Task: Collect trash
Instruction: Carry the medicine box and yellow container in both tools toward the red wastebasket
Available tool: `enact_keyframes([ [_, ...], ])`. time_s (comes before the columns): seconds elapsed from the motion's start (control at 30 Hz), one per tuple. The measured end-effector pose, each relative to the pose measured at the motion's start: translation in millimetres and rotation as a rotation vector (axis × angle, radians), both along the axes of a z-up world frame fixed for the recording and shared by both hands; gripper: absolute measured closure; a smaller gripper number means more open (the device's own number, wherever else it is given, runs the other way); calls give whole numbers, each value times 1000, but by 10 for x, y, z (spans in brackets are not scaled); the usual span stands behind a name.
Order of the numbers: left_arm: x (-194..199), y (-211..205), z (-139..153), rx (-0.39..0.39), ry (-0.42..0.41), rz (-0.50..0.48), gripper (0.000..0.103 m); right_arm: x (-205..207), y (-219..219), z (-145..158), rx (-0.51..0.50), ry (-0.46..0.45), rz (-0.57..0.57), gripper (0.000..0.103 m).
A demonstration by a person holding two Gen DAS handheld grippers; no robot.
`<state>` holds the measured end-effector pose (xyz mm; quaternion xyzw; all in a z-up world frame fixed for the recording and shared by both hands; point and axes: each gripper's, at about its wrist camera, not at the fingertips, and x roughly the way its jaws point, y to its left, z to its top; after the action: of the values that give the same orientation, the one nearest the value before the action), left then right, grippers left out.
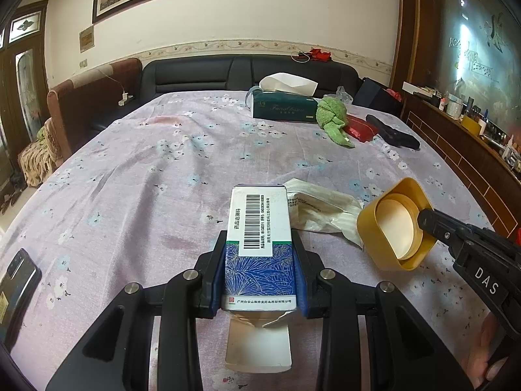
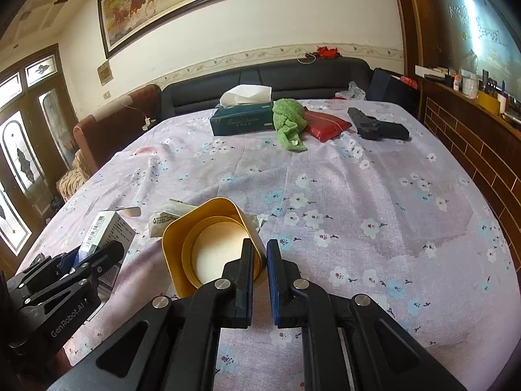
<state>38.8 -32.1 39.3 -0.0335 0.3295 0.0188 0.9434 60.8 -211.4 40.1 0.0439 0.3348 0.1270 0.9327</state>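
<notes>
Tilting on its side above the floral lilac bedsheet [image 2: 374,195], the square yellow plastic bin [image 2: 208,241] shows only its pale round bottom inside. The right tool [image 2: 260,254] pinches the bin's near wall, one finger inside, one outside. The left tool [image 1: 260,260] is clamped on a blue-and-white cardboard medicine box [image 1: 260,238], its end flap open. A crumpled white paper wrapper [image 1: 320,208] lies on the bed between box and bin.

A tissue box [image 2: 242,119], green towel [image 2: 289,120] and red pouch [image 2: 327,124] crowd the bed's far end. A black pistol [image 2: 376,126] lies beside them (toy or real, unclear). A phone [image 1: 18,282] sits apart.
</notes>
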Motion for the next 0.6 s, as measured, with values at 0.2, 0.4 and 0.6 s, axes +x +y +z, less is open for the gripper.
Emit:
enact_keyframes([
  [0.2,-1,-4,-9,4,4,1,70,-20,27,10,-11,-12,7,95],
  [0.4,4,-7,-13,8,5,0,70,-21,23,15,-11,-19,6,95],
  [0.6,6,-10,-12,7,6,0,70,-37,17,30,-9,-27,5,95],
])
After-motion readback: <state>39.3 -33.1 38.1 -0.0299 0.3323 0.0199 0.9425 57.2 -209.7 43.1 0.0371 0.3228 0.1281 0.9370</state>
